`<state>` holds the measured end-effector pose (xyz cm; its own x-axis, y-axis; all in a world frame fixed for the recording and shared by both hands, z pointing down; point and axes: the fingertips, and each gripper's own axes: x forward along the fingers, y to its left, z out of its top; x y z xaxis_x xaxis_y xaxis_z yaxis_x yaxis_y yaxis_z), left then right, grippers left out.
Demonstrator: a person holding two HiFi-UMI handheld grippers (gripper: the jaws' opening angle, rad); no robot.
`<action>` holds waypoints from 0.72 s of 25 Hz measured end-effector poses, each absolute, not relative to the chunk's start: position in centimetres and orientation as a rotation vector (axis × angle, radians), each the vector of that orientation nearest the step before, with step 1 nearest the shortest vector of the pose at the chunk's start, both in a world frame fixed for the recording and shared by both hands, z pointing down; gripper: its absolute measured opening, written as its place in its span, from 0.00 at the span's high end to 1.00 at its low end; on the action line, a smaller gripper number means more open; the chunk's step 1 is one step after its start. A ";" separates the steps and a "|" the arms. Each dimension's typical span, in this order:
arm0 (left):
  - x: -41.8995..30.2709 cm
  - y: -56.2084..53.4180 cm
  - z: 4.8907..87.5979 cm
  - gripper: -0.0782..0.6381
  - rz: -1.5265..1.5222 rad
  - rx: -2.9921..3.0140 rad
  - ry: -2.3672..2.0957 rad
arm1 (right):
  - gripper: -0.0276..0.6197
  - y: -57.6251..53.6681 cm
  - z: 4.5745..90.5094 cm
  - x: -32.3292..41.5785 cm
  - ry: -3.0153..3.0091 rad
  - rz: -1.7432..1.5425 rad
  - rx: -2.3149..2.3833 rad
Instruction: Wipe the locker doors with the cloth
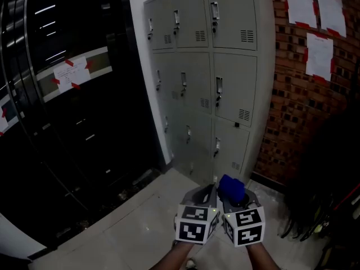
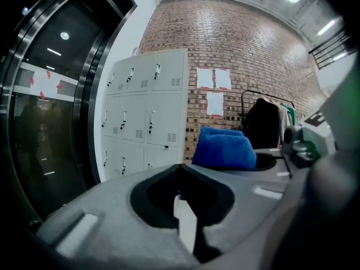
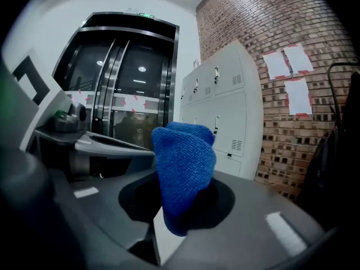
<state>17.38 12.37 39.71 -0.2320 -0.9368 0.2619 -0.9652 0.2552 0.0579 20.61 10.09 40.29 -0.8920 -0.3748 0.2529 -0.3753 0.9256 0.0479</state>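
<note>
The wiping looks not yet begun. The right tool (image 3: 169,207) pinches the blue cloth (image 3: 183,162) low in the centre of the head view, well apart from the grey locker doors (image 1: 208,66) that fill the upper middle. By my judgement every door is left to do. The left tool (image 2: 185,207) is pressed together on nothing, just beside the right one. Sheets of paper (image 1: 315,16) taped on the brick wall at upper right carry print too small to read; no brand shows.

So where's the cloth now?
Low in the head view, the blue cloth is clamped in the right gripper, beside the left gripper, facing the lockers.
</note>
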 end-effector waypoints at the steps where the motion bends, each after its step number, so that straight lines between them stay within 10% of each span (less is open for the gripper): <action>1: 16.0 11.7 39.4 0.89 0.159 1.779 -2.280 | 0.84 9.4 40.2 19.4 -2.820 0.000 0.568; 18: 0.4 2.0 38.7 0.89 0.130 1.932 -2.166 | 0.84 0.0 38.7 3.4 -2.805 -0.003 0.755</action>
